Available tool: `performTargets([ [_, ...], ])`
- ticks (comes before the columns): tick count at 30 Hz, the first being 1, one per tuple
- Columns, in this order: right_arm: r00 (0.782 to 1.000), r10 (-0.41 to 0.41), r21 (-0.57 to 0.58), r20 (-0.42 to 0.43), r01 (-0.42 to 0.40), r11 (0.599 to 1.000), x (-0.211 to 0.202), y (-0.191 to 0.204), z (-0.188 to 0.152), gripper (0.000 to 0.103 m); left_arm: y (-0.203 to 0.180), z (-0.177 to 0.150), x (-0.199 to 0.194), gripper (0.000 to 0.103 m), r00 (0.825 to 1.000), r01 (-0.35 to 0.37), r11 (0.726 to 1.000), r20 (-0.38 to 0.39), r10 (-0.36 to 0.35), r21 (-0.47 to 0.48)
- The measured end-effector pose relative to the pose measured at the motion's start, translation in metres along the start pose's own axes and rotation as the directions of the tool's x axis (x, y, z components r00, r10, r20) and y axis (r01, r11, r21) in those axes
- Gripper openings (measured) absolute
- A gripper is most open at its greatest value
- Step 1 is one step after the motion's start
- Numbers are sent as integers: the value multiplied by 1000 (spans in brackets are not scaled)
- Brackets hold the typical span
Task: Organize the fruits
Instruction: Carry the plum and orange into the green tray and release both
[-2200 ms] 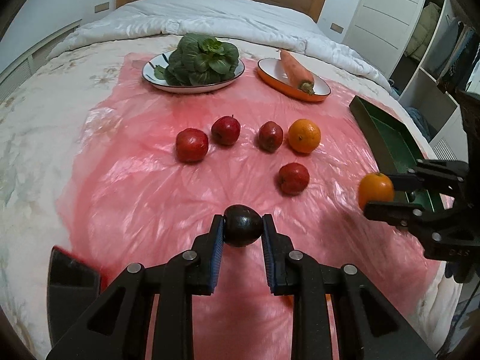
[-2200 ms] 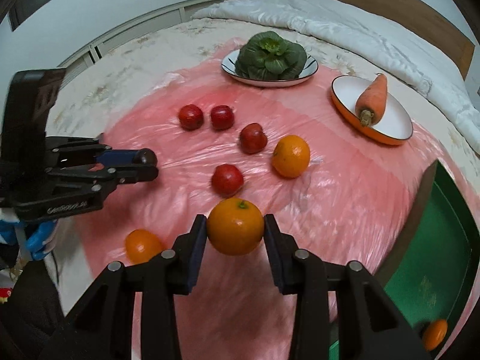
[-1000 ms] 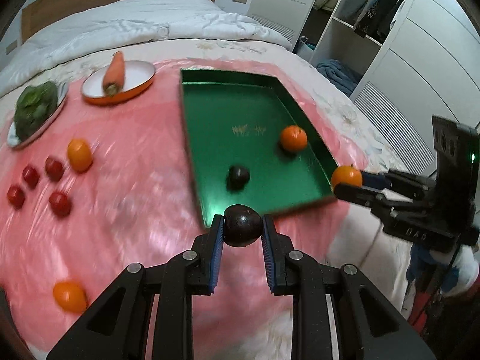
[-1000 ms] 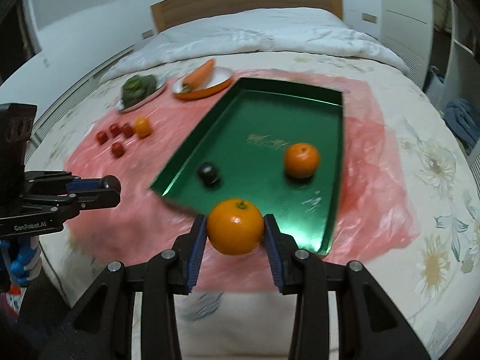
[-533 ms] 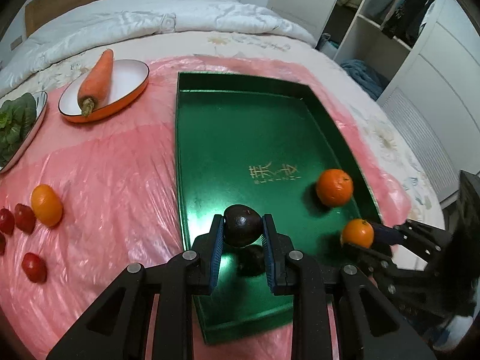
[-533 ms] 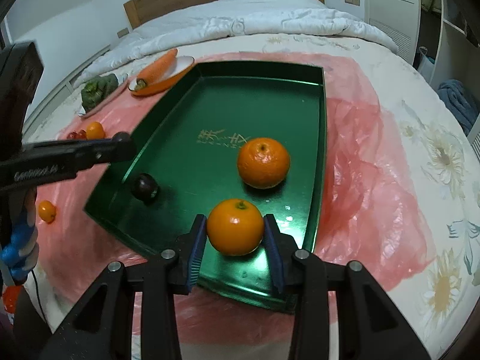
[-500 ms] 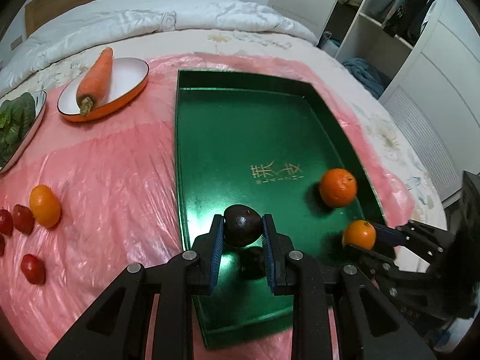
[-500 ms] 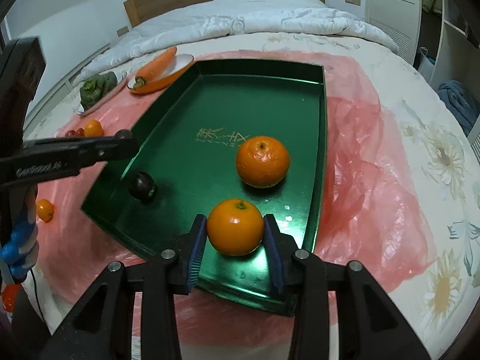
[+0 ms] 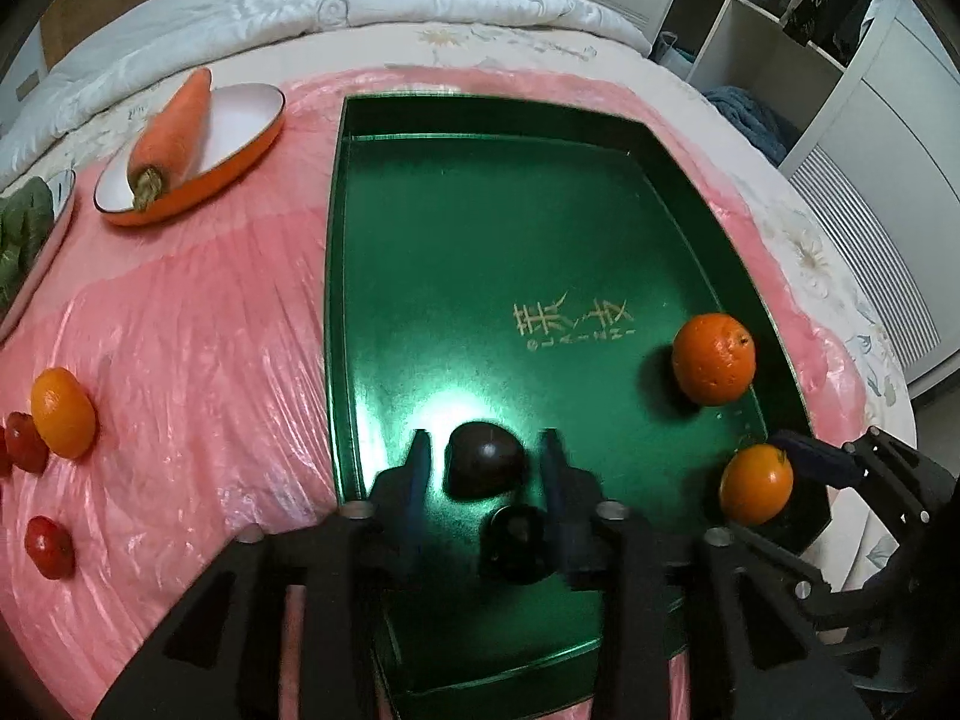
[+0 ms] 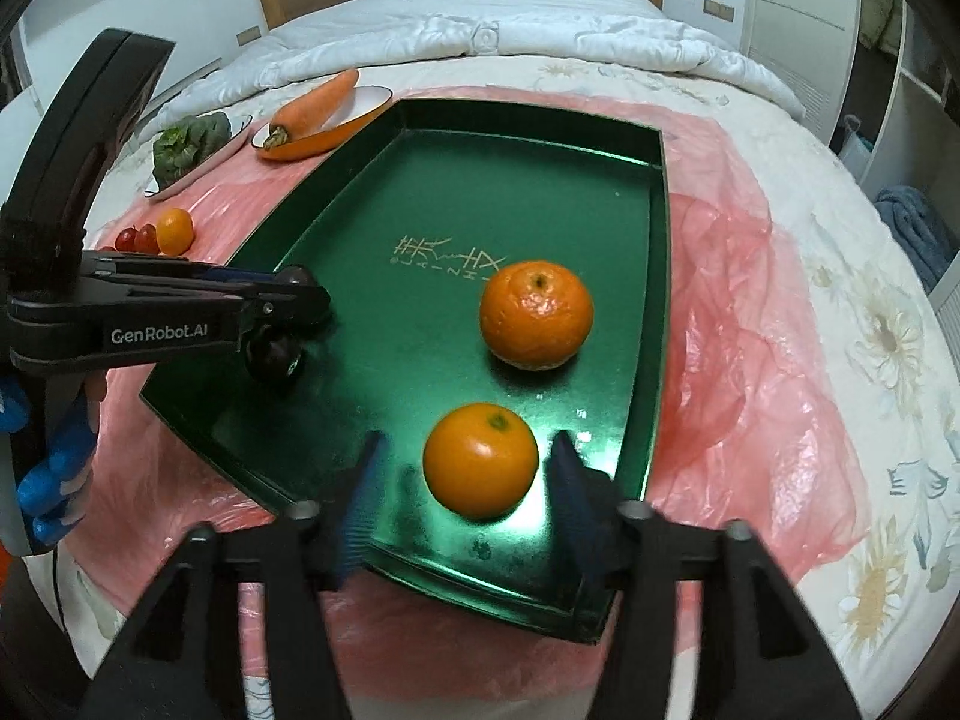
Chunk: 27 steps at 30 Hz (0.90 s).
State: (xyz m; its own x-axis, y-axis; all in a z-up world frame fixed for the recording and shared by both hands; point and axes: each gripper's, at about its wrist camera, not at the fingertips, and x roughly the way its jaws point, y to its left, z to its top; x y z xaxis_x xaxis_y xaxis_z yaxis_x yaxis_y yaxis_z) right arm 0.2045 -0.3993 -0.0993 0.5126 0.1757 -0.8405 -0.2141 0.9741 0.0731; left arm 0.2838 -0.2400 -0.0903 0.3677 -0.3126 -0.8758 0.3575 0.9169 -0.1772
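Note:
A green tray [image 9: 480,228] lies on the pink sheet. My left gripper [image 9: 483,444] hovers over its near left part. Its jaws are opening, and a dark fruit [image 9: 485,465] sits between the fingers with a gap on each side. A second dark fruit [image 9: 516,543] rests on the tray just below. My right gripper [image 10: 468,450] is over the tray's near right corner, jaws opening wide. A small orange [image 10: 480,459] lies between them on the tray floor, free of the pads. A bigger orange [image 10: 536,315] rests beyond it.
A carrot [image 9: 174,132] lies on an orange plate at the far left, beside a plate of greens [image 10: 189,144]. Another orange [image 9: 63,404] and small red fruits [image 9: 49,546] sit on the pink sheet [image 9: 198,330] left of the tray. White shelves stand at the right.
Both grippers came over the tray and sank toward it. In the last half second both sets of jaws spread, letting go of the dark fruit and the small orange.

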Motion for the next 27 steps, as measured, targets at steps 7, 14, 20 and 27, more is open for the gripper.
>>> performTargets([
  [7, 999, -18, -8, 40, 19, 1000, -23, 7, 5, 101, -1, 2, -36, 48, 998, 26, 1000, 54, -25, -4],
  [14, 995, -27, 4, 99, 27, 1000, -62, 14, 3, 102, 6, -20, -89, 48, 991, 53, 998, 123, -49, -28],
  [20, 991, -32, 17, 129, 30, 999, -94, 24, -12, 103, -4, -59, -119, 48, 990, 63, 998, 130, -60, -19],
  [27, 991, -37, 31, 132, 33, 999, -119, 35, -35, 103, -20, -100, -141, 48, 991, 54, 998, 118, -57, 26],
])
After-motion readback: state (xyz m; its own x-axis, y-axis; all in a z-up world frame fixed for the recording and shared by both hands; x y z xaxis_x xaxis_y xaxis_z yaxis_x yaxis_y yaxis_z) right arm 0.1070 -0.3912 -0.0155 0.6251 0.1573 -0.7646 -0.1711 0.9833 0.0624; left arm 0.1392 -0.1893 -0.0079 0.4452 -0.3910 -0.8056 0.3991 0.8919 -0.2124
